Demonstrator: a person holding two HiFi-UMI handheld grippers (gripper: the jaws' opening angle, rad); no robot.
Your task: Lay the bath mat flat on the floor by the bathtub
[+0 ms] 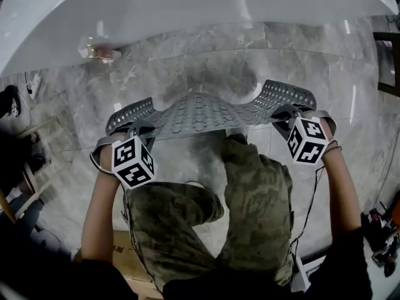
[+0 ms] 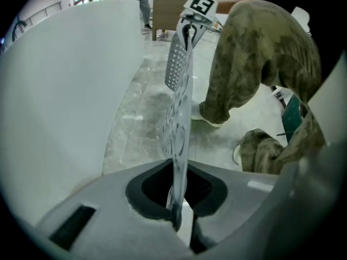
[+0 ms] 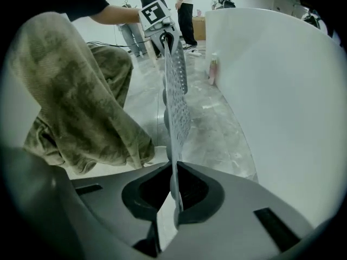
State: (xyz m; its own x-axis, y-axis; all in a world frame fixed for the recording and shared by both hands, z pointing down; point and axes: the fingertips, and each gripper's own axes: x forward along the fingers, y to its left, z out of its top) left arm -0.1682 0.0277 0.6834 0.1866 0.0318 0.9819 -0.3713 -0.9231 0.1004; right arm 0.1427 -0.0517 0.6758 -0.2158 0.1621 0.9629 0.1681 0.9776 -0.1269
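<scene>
The bath mat (image 1: 206,111) is held spread at mid-frame over the floor (image 1: 206,61) beside the bathtub (image 1: 187,11). Its ends are clamped in the left gripper (image 1: 134,130) and right gripper (image 1: 286,115), so it can be laid unfolded.

The shiny white bathtub (image 1: 187,11) runs off the head view's top edge. 2 bits of the grey bumpy rubber bath mat (image 1: 206,111) hide under the left gripper (image 1: 139,131) and right gripper (image 1: 284,115). A small thing (image 1: 97,50) by the tub is too blurry to name.

Pinkish bottle (image 3: 213,69), cardboard box (image 1: 122,255)
</scene>
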